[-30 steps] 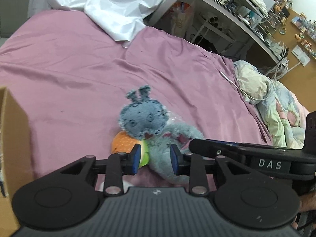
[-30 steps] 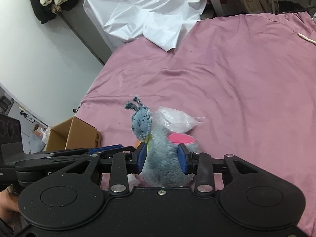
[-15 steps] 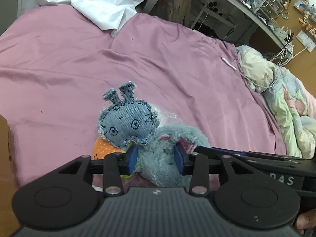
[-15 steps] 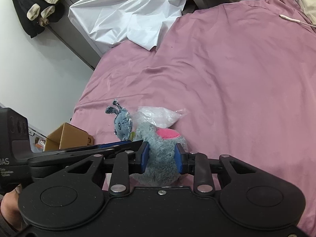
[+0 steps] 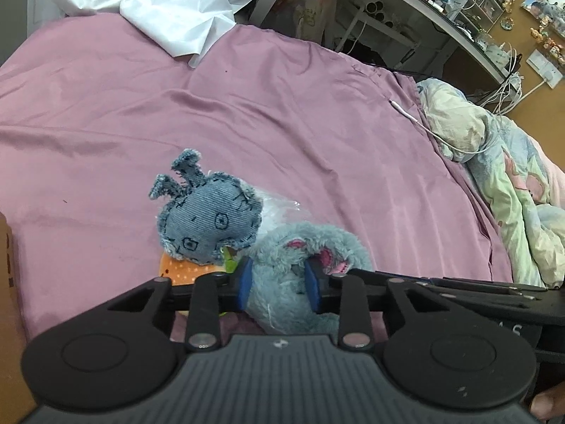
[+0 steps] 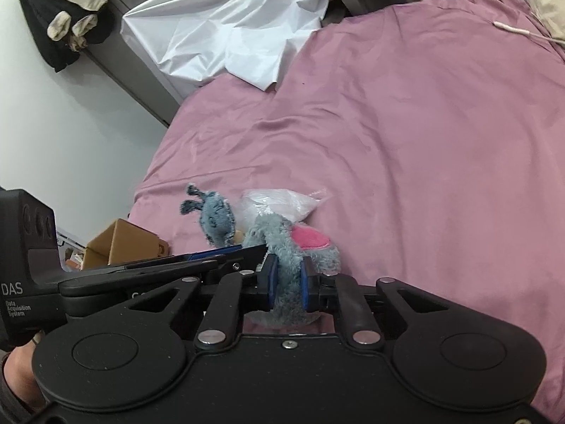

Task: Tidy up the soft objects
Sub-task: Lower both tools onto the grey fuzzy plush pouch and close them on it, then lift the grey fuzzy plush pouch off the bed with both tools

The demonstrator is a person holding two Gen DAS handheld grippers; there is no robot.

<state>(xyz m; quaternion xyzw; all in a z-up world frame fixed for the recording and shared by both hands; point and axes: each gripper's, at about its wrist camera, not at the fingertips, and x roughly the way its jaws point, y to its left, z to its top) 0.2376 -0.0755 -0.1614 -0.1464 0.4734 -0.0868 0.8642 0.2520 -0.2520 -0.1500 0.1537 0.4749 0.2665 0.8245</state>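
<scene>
A fluffy grey plush toy (image 5: 300,258) with pink ear patches lies on the pink bed sheet (image 5: 282,123). My left gripper (image 5: 279,282) is shut on its body. My right gripper (image 6: 286,279) is shut on the same plush (image 6: 293,243) from the other side. A denim rabbit-head toy (image 5: 208,222) leans against the plush, on top of an orange dotted soft toy (image 5: 183,268). A clear plastic bag (image 6: 282,201) lies just behind them. The denim toy also shows in the right wrist view (image 6: 215,219).
A cardboard box (image 6: 120,243) stands off the bed's left edge. A white sheet (image 5: 169,3) is heaped at the far end. A floral quilt (image 5: 512,190) and a white cable (image 5: 423,123) lie on the right. Shelves (image 5: 423,7) stand behind.
Both grippers have closed in on the grey plush and now squeeze it. The left gripper shifted right from the orange toy onto the plush. The denim toy tilted left.
</scene>
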